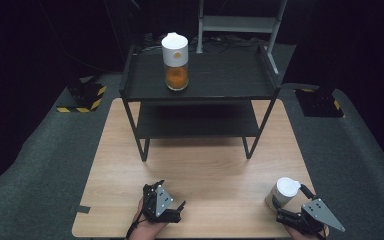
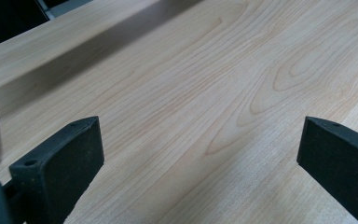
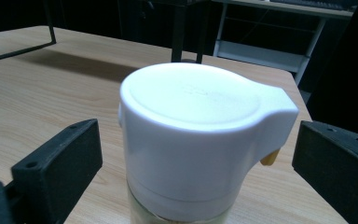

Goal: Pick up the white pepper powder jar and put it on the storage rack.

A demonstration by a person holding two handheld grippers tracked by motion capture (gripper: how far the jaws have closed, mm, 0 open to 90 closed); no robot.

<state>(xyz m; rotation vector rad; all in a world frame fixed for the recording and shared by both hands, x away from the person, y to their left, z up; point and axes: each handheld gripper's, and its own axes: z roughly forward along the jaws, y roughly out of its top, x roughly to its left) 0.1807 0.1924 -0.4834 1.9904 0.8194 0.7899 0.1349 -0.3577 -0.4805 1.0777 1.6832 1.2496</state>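
Observation:
A jar with a white lid (image 1: pixel 284 191) stands near the table's front right corner. My right gripper (image 1: pixel 291 201) is open around it, one jaw on each side. In the right gripper view the jar's white lid (image 3: pixel 191 130) sits between the two black jaws, and neither jaw touches it. A second jar with a white lid and orange contents (image 1: pixel 175 62) stands upright on the top of a black shelf (image 1: pixel 220 75). My left gripper (image 1: pixel 172 202) rests low over the front left of the wooden table (image 1: pixel 205 165), open and empty above bare wood (image 2: pixel 191 107).
The black two-level shelf stands on thin legs at the back of the table, and its lower board (image 1: pixel 195 122) holds nothing. Grey floor mat surrounds the table. A metal frame (image 1: pixel 240 22) rises behind the shelf.

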